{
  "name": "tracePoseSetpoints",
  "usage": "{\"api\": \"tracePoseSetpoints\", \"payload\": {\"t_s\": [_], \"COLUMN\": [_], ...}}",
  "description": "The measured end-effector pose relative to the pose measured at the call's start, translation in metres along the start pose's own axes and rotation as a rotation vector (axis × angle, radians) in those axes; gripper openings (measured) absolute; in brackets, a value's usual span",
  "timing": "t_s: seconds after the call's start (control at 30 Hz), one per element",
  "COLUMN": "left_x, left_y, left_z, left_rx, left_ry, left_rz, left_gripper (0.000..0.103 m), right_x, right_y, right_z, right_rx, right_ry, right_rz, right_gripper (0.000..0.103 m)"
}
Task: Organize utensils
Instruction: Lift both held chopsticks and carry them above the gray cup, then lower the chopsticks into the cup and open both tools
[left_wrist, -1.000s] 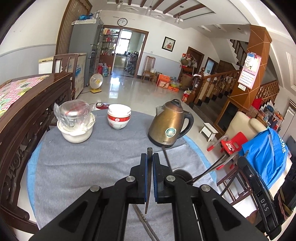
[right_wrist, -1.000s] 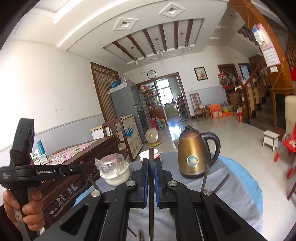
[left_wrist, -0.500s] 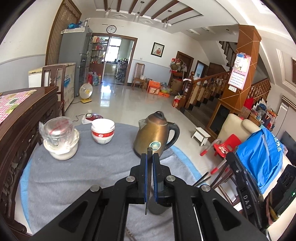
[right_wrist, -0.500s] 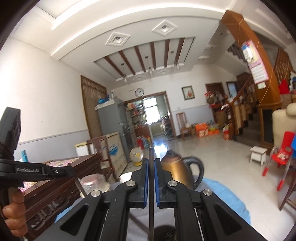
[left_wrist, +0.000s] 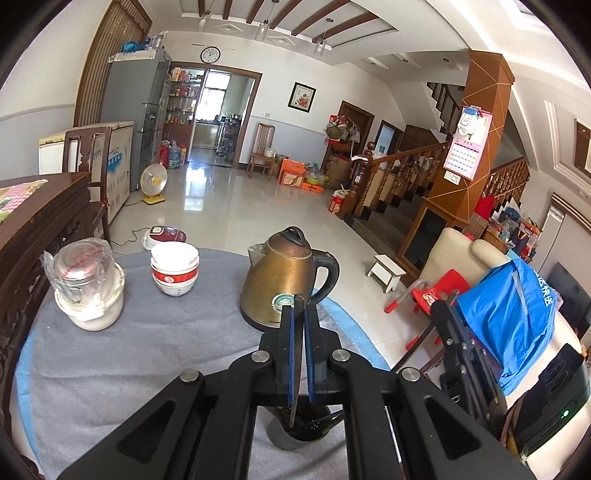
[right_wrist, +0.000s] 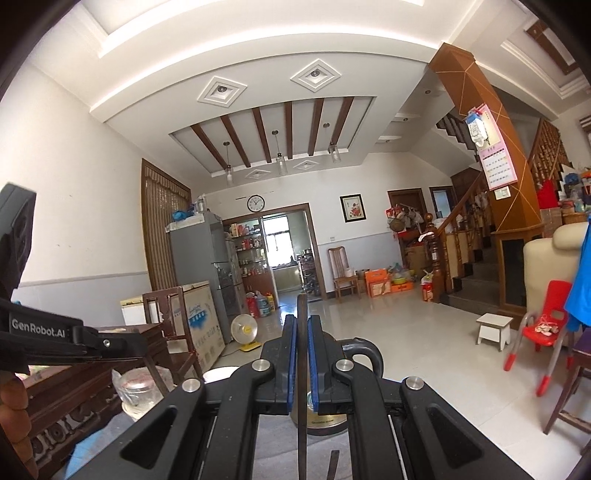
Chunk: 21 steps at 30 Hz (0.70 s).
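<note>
My left gripper (left_wrist: 298, 314) is shut on a dark chopstick (left_wrist: 295, 369) that stands upright between its blue pads, its lower tip inside a black utensil holder (left_wrist: 306, 424) on the grey table cloth (left_wrist: 147, 354). My right gripper (right_wrist: 302, 325) is shut on another dark chopstick (right_wrist: 302, 387), held upright and pointed out into the room. The other hand-held gripper (right_wrist: 48, 332) shows at the left edge of the right wrist view, and the right one (left_wrist: 465, 362) shows at the right of the left wrist view.
A brass kettle (left_wrist: 286, 277) stands just behind the holder. Stacked red-and-white bowls (left_wrist: 174, 269) and a glass jar in a white bowl (left_wrist: 86, 284) stand at the back left. A dark wooden bench (left_wrist: 33, 221) borders the table's left side. Chairs (left_wrist: 432, 291) stand to the right.
My left gripper has moved right and forward over the black holder, with the chopstick tip now down in it. My right gripper has tilted upward, so the table has nearly left its view.
</note>
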<state>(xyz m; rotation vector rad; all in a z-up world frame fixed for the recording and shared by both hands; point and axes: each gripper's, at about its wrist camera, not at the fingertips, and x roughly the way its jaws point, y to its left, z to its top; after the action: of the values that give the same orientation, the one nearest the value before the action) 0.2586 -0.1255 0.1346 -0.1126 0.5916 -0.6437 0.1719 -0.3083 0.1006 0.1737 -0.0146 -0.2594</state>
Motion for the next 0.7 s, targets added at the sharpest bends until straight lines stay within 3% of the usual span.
{"api": "tracePoseSetpoints", "payload": {"t_s": [0.37, 0.7], "left_x": [0.026, 0.037], "left_y": [-0.001, -0.006], "left_z": [-0.006, -0.019], "left_rx": [-0.006, 0.023], "left_ry": [0.029, 0.069], "left_rz": [-0.005, -0.005], "left_gripper": [0.005, 0.005], "right_x": [0.016, 0.006], "right_y": [0.003, -0.011], "right_z": [-0.019, -0.038], "right_rx": [0.005, 0.018], "right_ry": [0.043, 0.108], "right_rz": [-0.006, 0.003], "right_gripper": [0.006, 0.006]}}
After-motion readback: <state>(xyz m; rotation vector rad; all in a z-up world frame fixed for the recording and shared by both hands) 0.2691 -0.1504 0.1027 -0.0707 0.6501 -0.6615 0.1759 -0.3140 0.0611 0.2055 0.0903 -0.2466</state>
